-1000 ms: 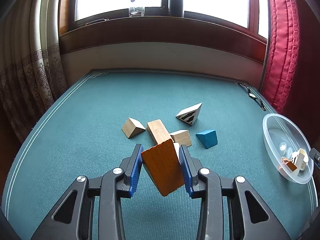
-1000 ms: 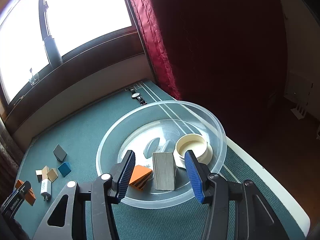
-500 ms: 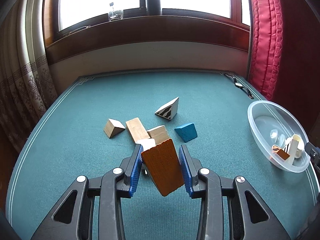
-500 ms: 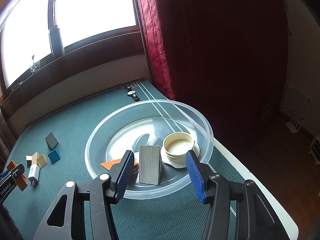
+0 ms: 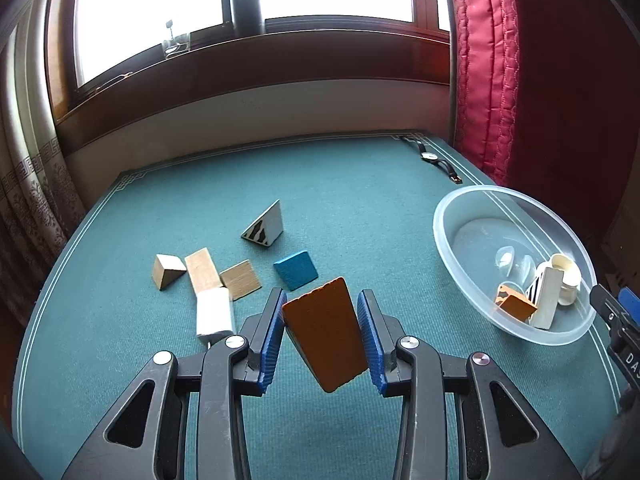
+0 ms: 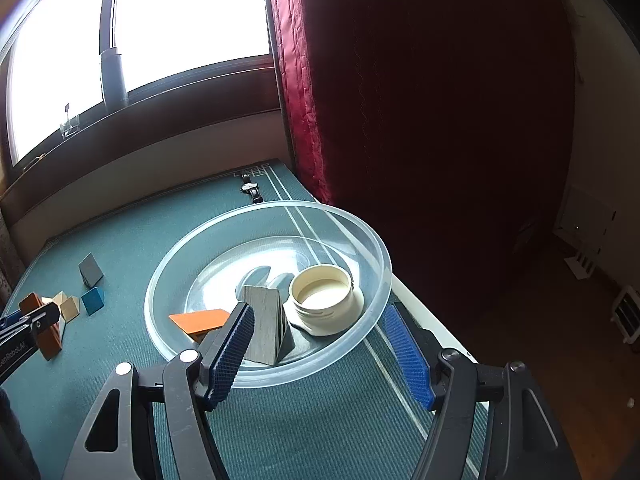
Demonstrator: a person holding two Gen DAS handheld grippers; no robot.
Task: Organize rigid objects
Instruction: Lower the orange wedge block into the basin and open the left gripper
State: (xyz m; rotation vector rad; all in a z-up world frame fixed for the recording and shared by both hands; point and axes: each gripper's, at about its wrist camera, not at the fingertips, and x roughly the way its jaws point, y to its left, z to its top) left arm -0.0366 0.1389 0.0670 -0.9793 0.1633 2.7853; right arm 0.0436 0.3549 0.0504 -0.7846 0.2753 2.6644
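The left gripper (image 5: 323, 332) clenches an orange block (image 5: 325, 338) between its blue pads, holding it tilted above the green table (image 5: 360, 184). The right gripper (image 6: 320, 354) has just been opening its jaws; they stand apart at the near rim of the clear bowl (image 6: 372, 240), pressing on nothing. The rim's near edge lies between them.

In the bowl, seen from the right wrist, a grey wedge (image 6: 264, 320) stands upright near the middle, an orange wedge (image 6: 200, 320) lies to its left, and a cream jar (image 6: 324, 300) sits to its right, open mouth up.

From the left wrist view, the bowl sits at the right edge of the table. Left of it, loose on the cloth, are a blue block (image 5: 296, 270), a striped wedge (image 5: 265, 225) farther off, a tan block (image 5: 241, 279), a long tan block (image 5: 202, 270) touching it, a small wooden wedge (image 5: 167, 271) at the far left, and a white block (image 5: 214, 316) nearest. A watch (image 5: 436, 160) lies at the far right corner. A dark flask (image 5: 245, 0) stands on the window sill, and a red curtain (image 5: 484, 72) hangs at the right.
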